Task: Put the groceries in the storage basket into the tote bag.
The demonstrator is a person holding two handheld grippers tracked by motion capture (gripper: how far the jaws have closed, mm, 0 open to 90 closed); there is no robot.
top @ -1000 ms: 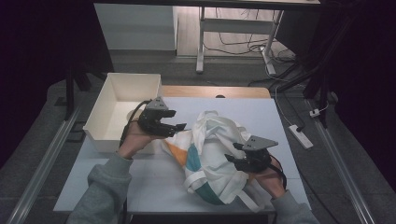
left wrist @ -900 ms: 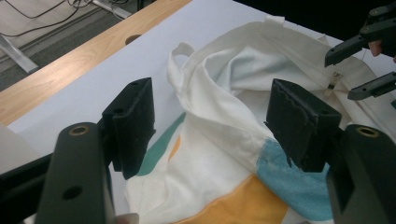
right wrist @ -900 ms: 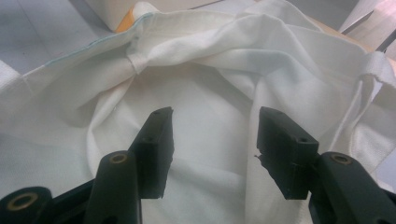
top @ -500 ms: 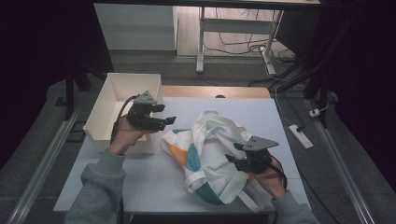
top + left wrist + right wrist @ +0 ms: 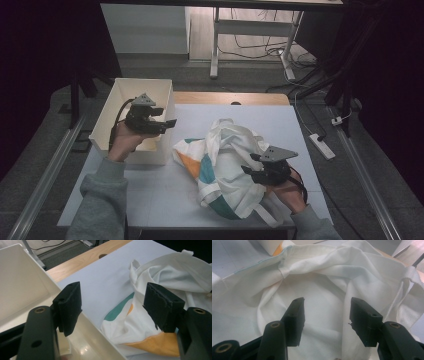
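A white cloth tote bag (image 5: 225,150) with orange and teal patches lies crumpled in the middle of the white table (image 5: 165,195). My left gripper (image 5: 170,123) hovers over the right wall of a white box (image 5: 125,95), left of the bag. In the left gripper view it (image 5: 113,302) is open with nothing between its jaws, and the box wall (image 5: 22,277) and the bag (image 5: 170,270) lie beyond. My right gripper (image 5: 248,170) rests at the bag's right side. In its own view it (image 5: 325,307) is open, with white fabric (image 5: 317,277) spread beneath and beyond the jaws.
A wooden strip (image 5: 225,97) borders the table's far edge. On the floor to the right lies a power strip (image 5: 321,146) with cables. Metal desk legs (image 5: 215,45) stand behind the table. Bare table surface lies in front of the box.
My left gripper has drawn back leftward from the bag's left edge to above the box's right wall. The right gripper and the bag have stayed put.
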